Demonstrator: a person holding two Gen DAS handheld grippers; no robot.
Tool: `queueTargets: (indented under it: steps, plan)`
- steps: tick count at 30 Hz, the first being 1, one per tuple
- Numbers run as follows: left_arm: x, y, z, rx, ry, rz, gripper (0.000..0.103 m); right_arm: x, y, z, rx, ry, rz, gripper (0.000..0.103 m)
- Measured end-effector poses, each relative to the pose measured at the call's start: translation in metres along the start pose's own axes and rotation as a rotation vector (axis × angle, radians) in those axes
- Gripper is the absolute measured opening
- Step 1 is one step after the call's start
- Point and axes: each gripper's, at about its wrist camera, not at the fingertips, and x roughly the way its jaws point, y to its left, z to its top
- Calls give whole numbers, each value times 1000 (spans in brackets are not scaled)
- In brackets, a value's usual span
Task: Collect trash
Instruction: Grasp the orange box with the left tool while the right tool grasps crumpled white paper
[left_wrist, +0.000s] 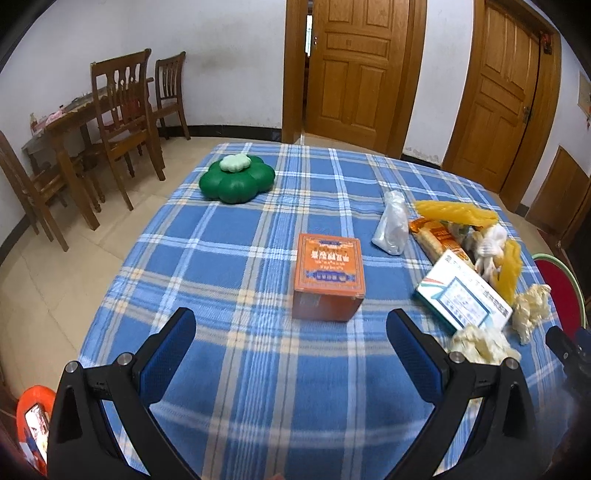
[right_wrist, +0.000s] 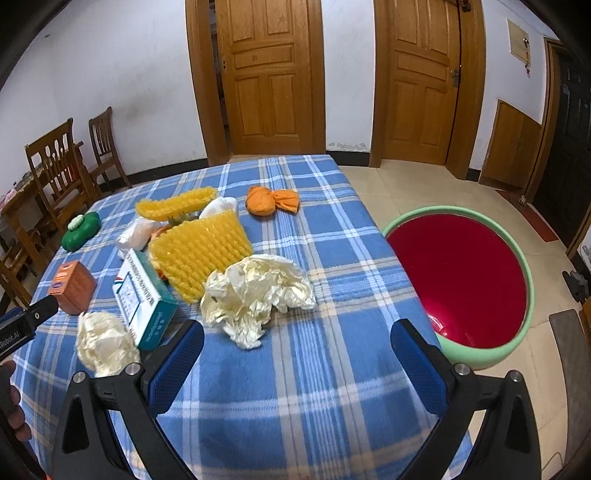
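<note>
- Left wrist view: the left gripper (left_wrist: 291, 343) hovers low in the frame with its jaws wide apart and nothing between them. Just above the gap, at centre frame, the orange box (left_wrist: 328, 278) stands on the blue checked tabletop (left_wrist: 229, 266). I judge the collecting is at its start, because all the trash lies untouched.
- At the right of this frame the pile holds a teal-and-white carton (left_wrist: 463, 299), yellow foam netting (left_wrist: 456, 213) and a clear plastic bag (left_wrist: 392, 225). The pieces overlap, so their edges are hard to tell apart. The green flower-shaped container (left_wrist: 238, 179) at upper left seems not to be trash.
- Right wrist view: the right gripper (right_wrist: 297, 345) is also spread open and empty. The crumpled cream paper (right_wrist: 255, 291) lies just above the gap.
- The red basin with green rim (right_wrist: 460, 284) stands on the floor at the right, and probably it receives the trash.
- The next move calls for lowering over the paper and closing gently, as it will crush.
- A second paper wad (right_wrist: 105, 341) is partly hidden behind the left finger.
</note>
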Motion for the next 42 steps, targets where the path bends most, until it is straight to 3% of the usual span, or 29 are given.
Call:
queueTargets:
  steps: [14, 17, 22, 29, 33, 42]
  plan:
    - [40, -10, 18, 43, 66, -27, 101, 25, 6, 12, 4, 79, -21, 103]
    - [45, -12, 21, 46, 78, -39, 91, 27, 7, 15, 12, 88, -16, 100]
    - [53, -12, 24, 44, 90, -84, 83, 38, 5, 18, 13, 96, -15, 78]
    - [60, -9, 26, 47, 110, -182, 52, 41, 8, 14, 25, 107, -27, 49]
    - [60, -6, 27, 42, 95, -237, 49, 40, 12, 16, 27, 105, -47, 29]
    - [56, 0, 27, 20, 84, -342, 48, 29, 9, 15, 71, 94, -67, 17]
